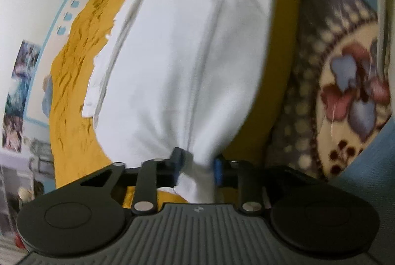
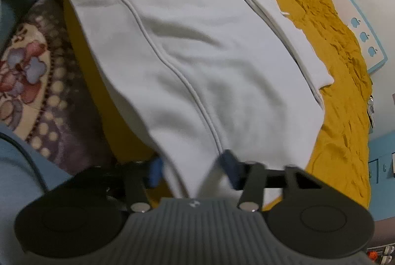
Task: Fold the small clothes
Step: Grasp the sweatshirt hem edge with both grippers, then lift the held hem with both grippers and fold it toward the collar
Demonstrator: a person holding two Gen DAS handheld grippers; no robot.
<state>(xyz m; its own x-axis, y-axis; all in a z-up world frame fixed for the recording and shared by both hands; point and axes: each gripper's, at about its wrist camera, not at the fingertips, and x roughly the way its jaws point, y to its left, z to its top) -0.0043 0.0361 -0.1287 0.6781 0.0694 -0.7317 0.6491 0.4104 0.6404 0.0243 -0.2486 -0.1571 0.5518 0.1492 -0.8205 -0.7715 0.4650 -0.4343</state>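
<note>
A mustard-yellow bedspread [image 2: 340,92] was seen covering the bed, with a flowered blanket [image 1: 345,82] lying beside it at about 3 o'clock in the left wrist view. A white garment [image 2: 197,55] with raised seams was spread across the bedspread, filling the middle of both views. Its near edge was bunched at 6 o'clock. The left claw [image 1: 196,166] was clenched on one gathered corner, and the right claw [image 2: 192,171] was clamped on the other fold of cloth.
</note>
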